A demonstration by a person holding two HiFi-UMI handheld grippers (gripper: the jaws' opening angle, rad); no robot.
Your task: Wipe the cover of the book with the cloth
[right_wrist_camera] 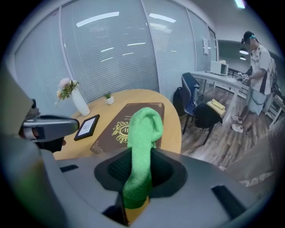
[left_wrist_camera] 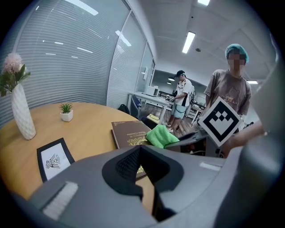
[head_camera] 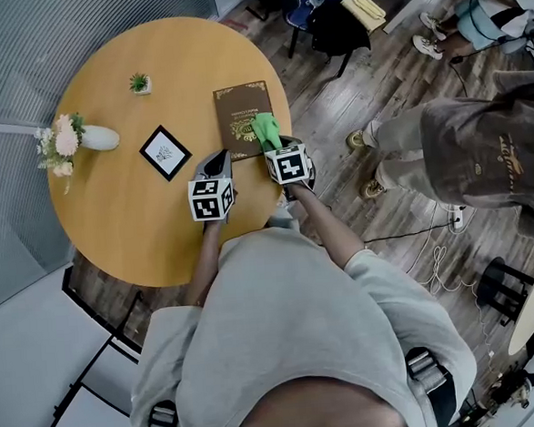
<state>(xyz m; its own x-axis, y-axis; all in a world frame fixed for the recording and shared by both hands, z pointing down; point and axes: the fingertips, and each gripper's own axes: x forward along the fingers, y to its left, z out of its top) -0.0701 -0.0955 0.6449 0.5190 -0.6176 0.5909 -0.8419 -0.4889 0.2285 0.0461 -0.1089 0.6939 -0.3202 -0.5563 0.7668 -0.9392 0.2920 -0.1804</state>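
Observation:
A brown book [head_camera: 240, 117] with gold ornament lies flat near the right edge of the round wooden table [head_camera: 122, 227]. My right gripper [head_camera: 277, 147] is shut on a green cloth [head_camera: 266, 130], which sticks out past the jaws over the book's near right part. In the right gripper view the cloth [right_wrist_camera: 144, 129] stands up between the jaws of the right gripper [right_wrist_camera: 137, 180], hiding part of the book [right_wrist_camera: 116, 129]. My left gripper [head_camera: 220, 156] hovers by the book's near left corner, jaws together and holding nothing. In the left gripper view, beyond the left gripper [left_wrist_camera: 142, 153], lie the book [left_wrist_camera: 127, 131] and the cloth [left_wrist_camera: 161, 136].
A black picture frame [head_camera: 164, 152] lies left of the book. A white vase with flowers [head_camera: 84, 139] and a small potted plant [head_camera: 139, 83] stand farther left. The table's edge runs just right of the book. A person [head_camera: 472, 148] stands on the floor at right; a chair [head_camera: 331, 21] beyond.

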